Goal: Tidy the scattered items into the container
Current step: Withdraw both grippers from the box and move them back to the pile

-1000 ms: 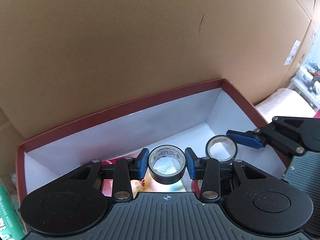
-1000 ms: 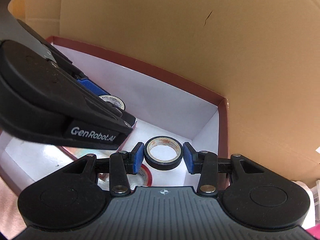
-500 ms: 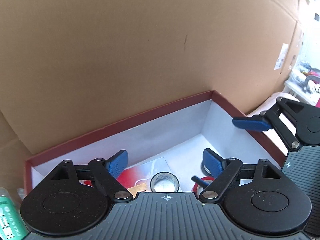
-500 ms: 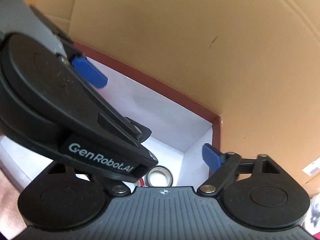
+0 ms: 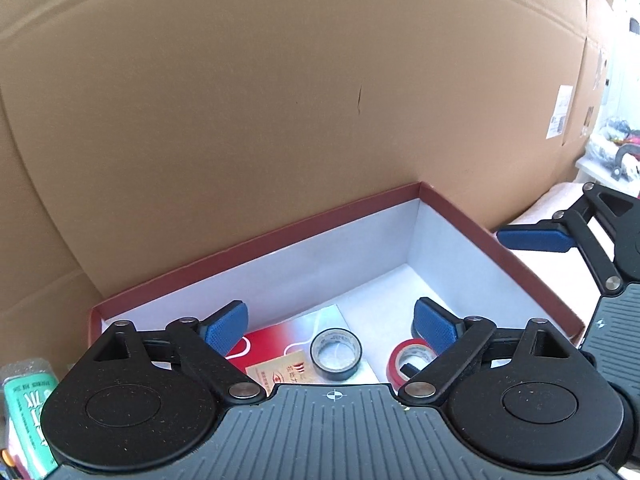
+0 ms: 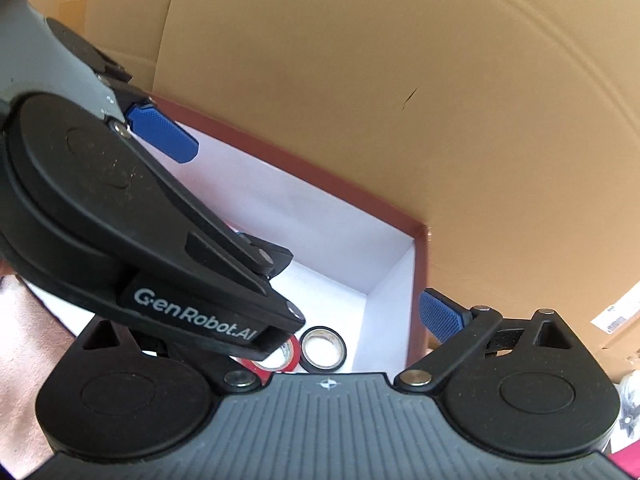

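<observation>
both claws spread wide, holding nothing: left claw (image 5: 331, 326), right claw (image 6: 280, 320). box (image 5: 256, 240) contents: two black tape rolls (image 5: 336, 355) (image 6: 323, 349), one red tape roll (image 5: 405, 360), one red card (image 5: 276, 354).

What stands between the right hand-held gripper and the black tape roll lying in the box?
From the right wrist view, nothing covers the black tape roll, but the left hand-held gripper hangs just beside it, over the red tape roll, crowding the right hand-held gripper on that side.

At right of the frame we see a pink worktop (image 5: 560, 200); the red-rimmed box (image 5: 472, 220) sits directly on it.
</observation>
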Motion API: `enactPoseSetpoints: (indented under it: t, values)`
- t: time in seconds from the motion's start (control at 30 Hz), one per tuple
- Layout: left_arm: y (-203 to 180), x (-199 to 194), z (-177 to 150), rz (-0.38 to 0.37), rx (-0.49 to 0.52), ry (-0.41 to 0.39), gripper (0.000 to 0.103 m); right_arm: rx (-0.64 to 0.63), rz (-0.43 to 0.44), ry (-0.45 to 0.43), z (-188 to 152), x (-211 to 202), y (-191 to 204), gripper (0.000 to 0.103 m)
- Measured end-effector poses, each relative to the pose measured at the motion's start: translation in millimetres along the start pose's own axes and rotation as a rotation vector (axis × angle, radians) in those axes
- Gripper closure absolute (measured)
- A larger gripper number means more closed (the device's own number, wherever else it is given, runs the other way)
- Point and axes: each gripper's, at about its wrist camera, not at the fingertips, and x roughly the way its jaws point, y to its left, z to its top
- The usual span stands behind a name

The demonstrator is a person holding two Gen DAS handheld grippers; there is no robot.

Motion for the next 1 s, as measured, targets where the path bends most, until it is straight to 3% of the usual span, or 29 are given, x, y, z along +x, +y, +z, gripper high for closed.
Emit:
enactPoseSetpoints:
  t: [0.17,0.37,0.53,0.83,1.0]
  values:
    - [-8,-17,-4,0.023,0.009,-0.021,0.006,-0.003,-0.012,-0.023,-2,-18,3,0.003]
    - [-16,-51,-22,0.125,0.044,-0.127,0.004,0.033,-0.048,-0.052,-6,-44,11,0.002]
    - [-14,-80,-37,0.132,0.032,-0.172,0.003,0.072,-0.071,-0.086,-13,-69,21,0.001]
    - [-14,-144,-83,0.226,0.018,-0.309,0.001,0.13,-0.062,-0.184,-33,-116,50,0.001]
    - [-2,-187,-112,0.229,-0.045,-0.314,0.0,0.147,-0.045,-0.235,-55,-139,67,0.001]
